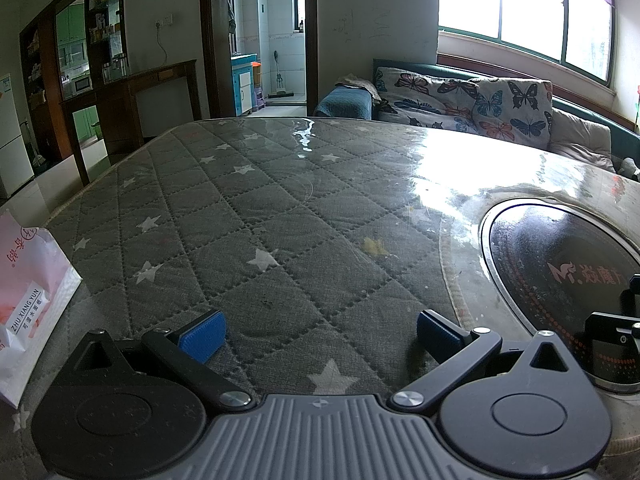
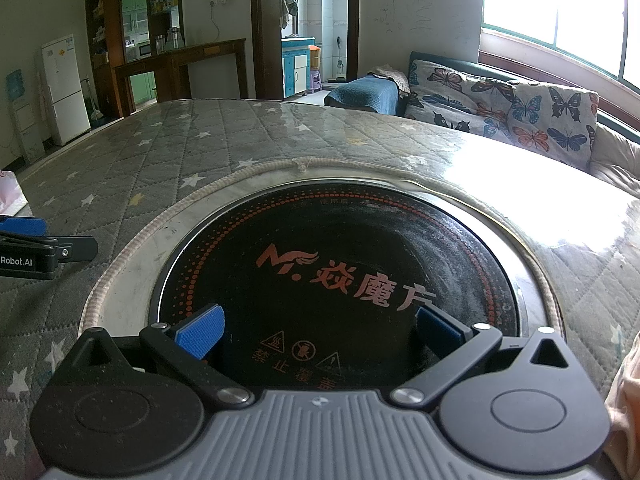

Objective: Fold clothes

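Note:
My left gripper (image 1: 320,334) is open and empty, low over the grey star-quilted table cover (image 1: 248,216). My right gripper (image 2: 320,330) is open and empty, low over the round black induction hob (image 2: 340,264) set in the table. A strip of peach cloth (image 2: 626,380) shows at the right edge of the right wrist view, beside the right gripper; little of it is visible. The left gripper's side (image 2: 36,248) shows at the left of the right wrist view, and part of the right gripper (image 1: 616,328) shows at the right edge of the left wrist view.
A white and pink tissue pack (image 1: 28,300) lies at the table's left edge. The hob also shows in the left wrist view (image 1: 568,280). A butterfly-print sofa (image 1: 480,104) stands behind the table under the window. A dark wooden counter (image 1: 132,92) and a white fridge (image 2: 64,88) stand at the far left.

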